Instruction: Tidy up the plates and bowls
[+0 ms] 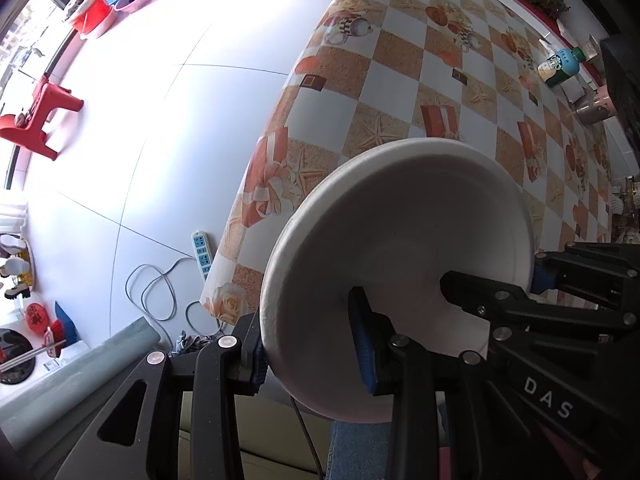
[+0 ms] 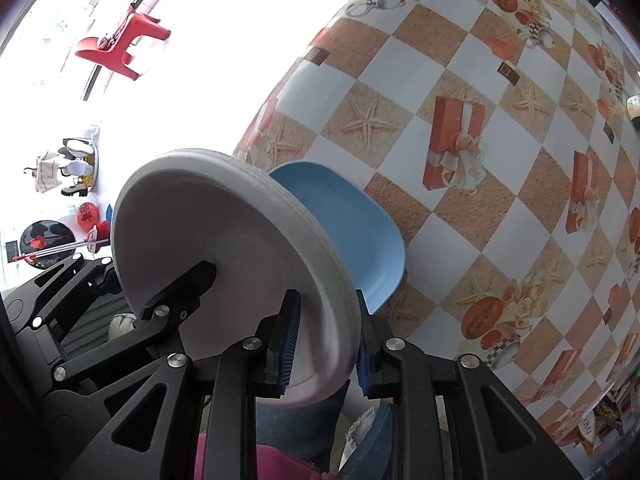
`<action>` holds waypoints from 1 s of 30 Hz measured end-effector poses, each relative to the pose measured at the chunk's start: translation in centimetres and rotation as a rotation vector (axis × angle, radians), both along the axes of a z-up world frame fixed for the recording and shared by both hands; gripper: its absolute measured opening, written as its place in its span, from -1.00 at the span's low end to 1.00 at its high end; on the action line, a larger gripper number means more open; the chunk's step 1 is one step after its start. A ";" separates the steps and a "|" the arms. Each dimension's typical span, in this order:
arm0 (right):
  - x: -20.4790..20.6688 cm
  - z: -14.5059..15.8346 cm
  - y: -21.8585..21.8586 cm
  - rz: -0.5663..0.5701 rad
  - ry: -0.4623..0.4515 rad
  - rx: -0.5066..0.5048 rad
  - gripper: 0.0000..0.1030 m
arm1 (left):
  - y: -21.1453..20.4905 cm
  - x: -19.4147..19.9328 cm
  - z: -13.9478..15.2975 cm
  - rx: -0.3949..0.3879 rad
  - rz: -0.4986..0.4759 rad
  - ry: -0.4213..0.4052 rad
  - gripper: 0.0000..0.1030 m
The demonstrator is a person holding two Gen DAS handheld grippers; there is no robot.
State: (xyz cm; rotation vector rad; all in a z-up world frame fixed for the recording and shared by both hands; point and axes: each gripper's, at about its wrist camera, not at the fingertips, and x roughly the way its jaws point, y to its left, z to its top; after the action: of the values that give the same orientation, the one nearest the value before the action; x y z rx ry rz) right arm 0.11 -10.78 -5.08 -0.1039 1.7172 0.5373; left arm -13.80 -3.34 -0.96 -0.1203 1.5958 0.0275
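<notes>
the left gripper (image 1: pixel 312 344) and right gripper (image 2: pixel 326 344) both clamp the white plate (image 1: pixel 400 280) by opposite rims, tilted at the desk's (image 2: pixel 460 184) near edge. just beyond lies a blue plate (image 2: pixel 352 236). best to level the white one, keeping both grips even, before setting it down.

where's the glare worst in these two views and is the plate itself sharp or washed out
Left wrist view: the floor by the window is blown out near white; the white plate stays sharp with soft shading. Right wrist view: the upper left is fully overexposed, only the red stool survives; the plate and blue dish read clearly. Fisheye bends the tablecloth checks in both.
</notes>
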 end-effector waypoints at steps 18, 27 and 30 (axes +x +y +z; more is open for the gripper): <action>-0.3 -0.8 -0.4 -0.014 0.014 -0.014 -0.47 | -0.6 -0.1 -0.9 -0.001 -0.011 0.021 -0.27; -0.1 -1.1 -0.4 -0.016 0.019 -0.012 -0.47 | -0.7 -0.2 -1.0 0.003 -0.012 0.025 -0.27; -0.2 -1.1 -0.5 -0.017 0.022 -0.011 -0.47 | -0.7 -0.2 -1.1 0.004 -0.013 0.027 -0.27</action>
State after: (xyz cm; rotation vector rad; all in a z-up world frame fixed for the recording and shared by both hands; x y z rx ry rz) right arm -0.10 -11.25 -6.16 -0.0913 1.7411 0.5176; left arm -13.98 -4.09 -2.03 -0.1070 1.6233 0.0219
